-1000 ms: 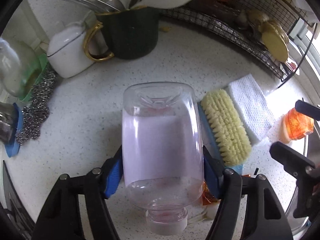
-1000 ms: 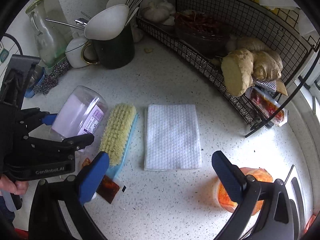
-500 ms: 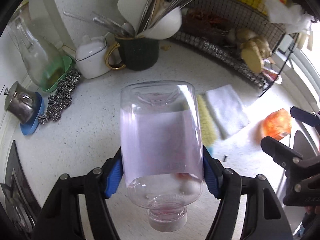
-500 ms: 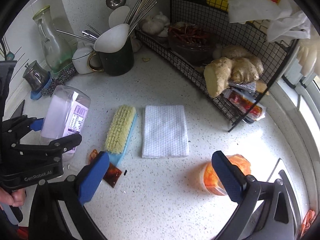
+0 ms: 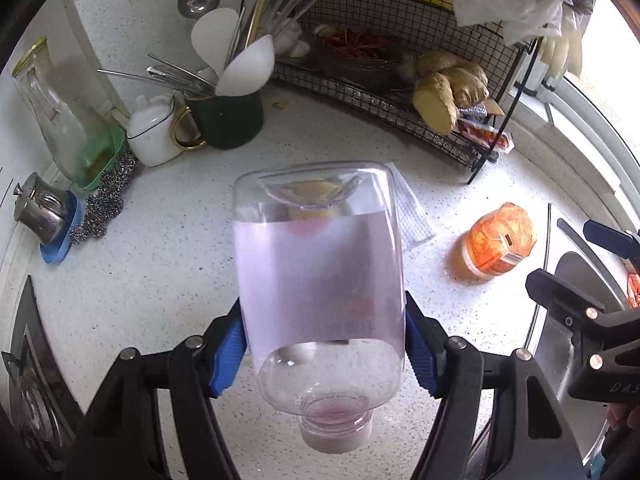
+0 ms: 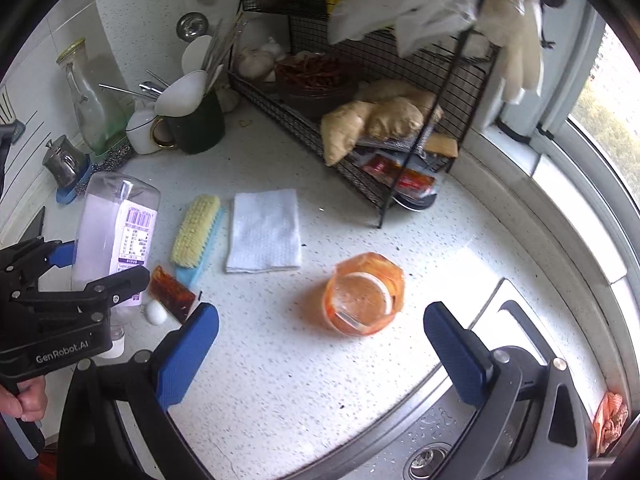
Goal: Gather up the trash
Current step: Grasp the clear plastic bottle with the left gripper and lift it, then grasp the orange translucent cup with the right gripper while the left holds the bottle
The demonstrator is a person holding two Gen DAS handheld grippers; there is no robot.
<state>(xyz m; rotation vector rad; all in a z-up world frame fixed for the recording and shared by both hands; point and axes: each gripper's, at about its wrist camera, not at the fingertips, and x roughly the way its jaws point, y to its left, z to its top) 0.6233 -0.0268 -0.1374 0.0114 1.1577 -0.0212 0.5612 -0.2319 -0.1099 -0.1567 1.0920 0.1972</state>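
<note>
My left gripper (image 5: pixel 322 354) is shut on an empty clear plastic bottle (image 5: pixel 320 280) with a pale purple label, held above the speckled counter, cap end toward the camera. The bottle (image 6: pixel 116 240) and left gripper (image 6: pixel 60 280) also show at the left of the right wrist view. An orange plastic cup (image 6: pixel 362 294) lies on the counter just ahead of my right gripper (image 6: pixel 320 348), which is open and empty. It also shows in the left wrist view (image 5: pixel 498 240). A brown sauce packet (image 6: pixel 172 294) and a small white ball (image 6: pixel 156 313) lie near the bottle.
A yellow scrub brush (image 6: pixel 194 230) and a white cloth (image 6: pixel 264 230) lie mid-counter. A black wire rack (image 6: pixel 360 136) with ginger stands behind. A dark utensil mug (image 6: pixel 196 124), white pot, glass jar and steel scrubber stand at back left. The sink (image 6: pixel 460 432) lies below my right gripper.
My left gripper has lifted the bottle off the counter and drawn back. My right gripper has pulled back and up, and the orange cup now sits nearer its middle.
</note>
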